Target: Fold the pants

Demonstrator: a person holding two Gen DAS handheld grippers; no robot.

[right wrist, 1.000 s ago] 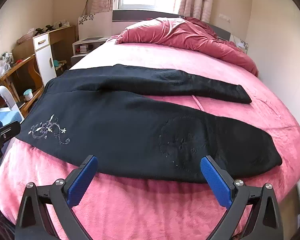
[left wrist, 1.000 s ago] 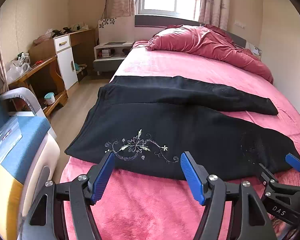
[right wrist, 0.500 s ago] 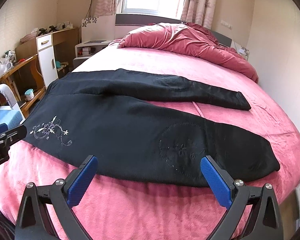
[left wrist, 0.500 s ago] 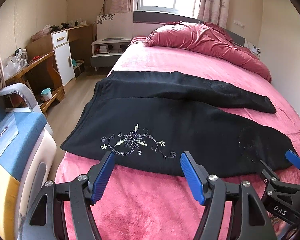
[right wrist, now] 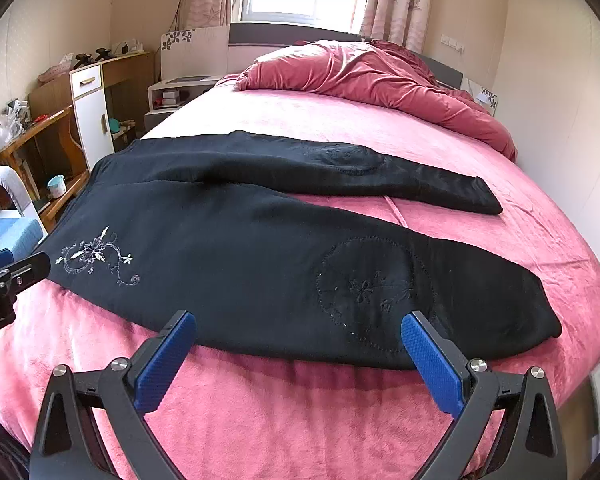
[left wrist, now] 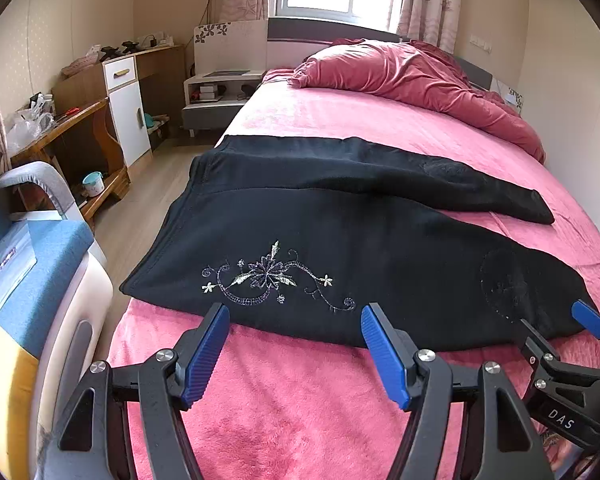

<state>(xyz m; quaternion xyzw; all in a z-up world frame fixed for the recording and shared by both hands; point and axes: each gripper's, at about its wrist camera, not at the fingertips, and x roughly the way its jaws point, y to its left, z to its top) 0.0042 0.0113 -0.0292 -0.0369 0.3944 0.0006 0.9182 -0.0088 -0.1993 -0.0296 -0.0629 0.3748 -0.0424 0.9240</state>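
Note:
Black pants (left wrist: 380,248) lie spread flat across the pink bed, waistband at the left edge, both legs running right; they also show in the right wrist view (right wrist: 260,248). A pale floral embroidery (left wrist: 268,276) marks the near hip. My left gripper (left wrist: 294,344) is open and empty, hovering over the bedspread just short of the near hem by the embroidery. My right gripper (right wrist: 298,354) is open and empty, short of the near leg's hem by a stitched circle (right wrist: 374,292). The right gripper also shows in the left wrist view (left wrist: 580,360).
The pink bed (left wrist: 300,408) fills the foreground. A crumpled red duvet (left wrist: 404,76) lies at the head. On the left are a blue padded chair (left wrist: 32,280), a wooden desk with a white cabinet (left wrist: 120,108) and a nightstand (left wrist: 216,92).
Both grippers have pulled back and risen slightly, so the pants sit a little farther off. Both stay open. The pants have not moved.

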